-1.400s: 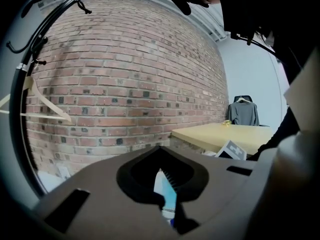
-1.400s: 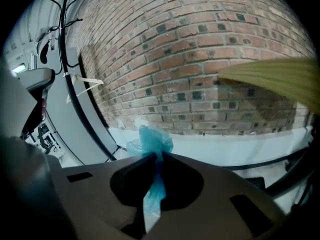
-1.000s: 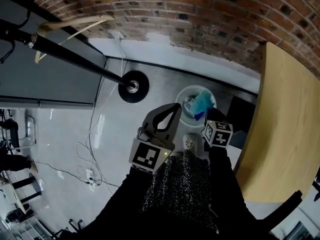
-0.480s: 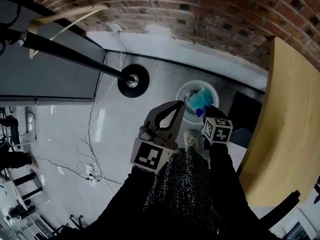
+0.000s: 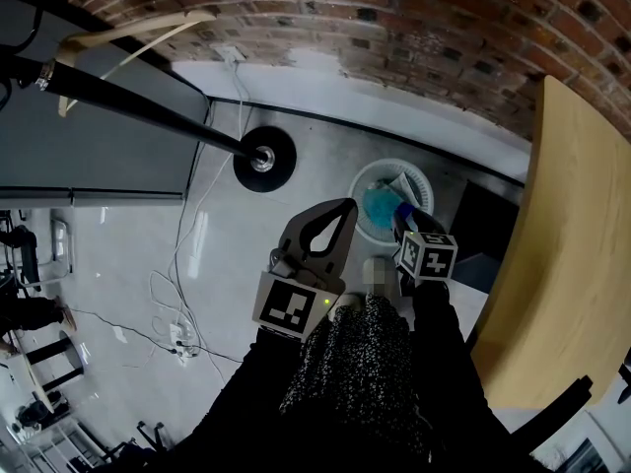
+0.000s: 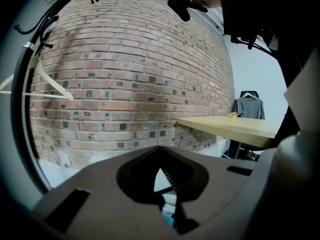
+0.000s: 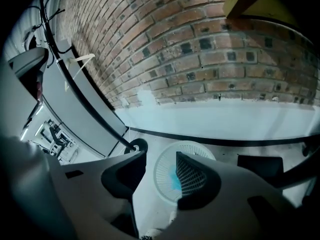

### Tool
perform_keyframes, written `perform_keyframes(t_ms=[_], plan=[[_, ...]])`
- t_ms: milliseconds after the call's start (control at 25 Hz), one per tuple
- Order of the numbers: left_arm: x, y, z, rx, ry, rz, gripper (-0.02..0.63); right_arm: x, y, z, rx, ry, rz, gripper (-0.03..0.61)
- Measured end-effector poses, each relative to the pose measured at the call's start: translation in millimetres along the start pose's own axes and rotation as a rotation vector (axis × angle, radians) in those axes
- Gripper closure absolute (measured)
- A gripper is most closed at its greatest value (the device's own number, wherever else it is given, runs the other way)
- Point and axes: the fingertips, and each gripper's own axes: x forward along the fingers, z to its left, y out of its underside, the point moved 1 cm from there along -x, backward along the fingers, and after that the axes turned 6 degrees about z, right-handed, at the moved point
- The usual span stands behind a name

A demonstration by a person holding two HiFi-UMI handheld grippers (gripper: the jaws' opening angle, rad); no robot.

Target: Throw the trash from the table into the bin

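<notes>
A white mesh bin stands on the floor by the brick wall, with a crumpled blue piece of trash lying inside it. My right gripper hangs just over the bin's near rim. Its jaws are opening and nothing is between them. In the right gripper view, the bin and the blue trash show through the gap of the right gripper. My left gripper is held left of the bin, shut and empty. The left gripper points level at the wall.
The wooden table runs along the right. A coat stand's round base and black pole stand left of the bin. Cables trail over the floor. A dark box sits between bin and table.
The right jaws have opened and let go of the blue trash, which has dropped from above the rim into the bin. The left gripper has stayed put.
</notes>
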Motion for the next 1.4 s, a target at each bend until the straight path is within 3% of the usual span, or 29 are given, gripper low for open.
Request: perform_keyframes(t_ms=[560, 960, 1280, 1400], plan=[[-10.5, -18.8, 1.3, 0.028, 0.002, -0.030, 0.607, -30.0, -32.5, 8.5, -0.040, 0.032, -0.092, 0.408], [-33.6, -41.9, -11.2, 0.031, 0.030, -0.064, 0.607, -74.0, -41.2, 38.5, -0.096, 0.021, -0.119, 0.415], [-63.6, -72.3, -21.9, 0.078, 0.057, -0.111, 0.607, -136.3, -56.4, 69.1, -0.117, 0.066, -0.239, 0.562], [-77.6, -84.0, -29.3, 0.104, 0.077, -0.119, 0.607, -161.3, -60.0, 78.3, -0.124, 0.079, -0.268, 0.566]])
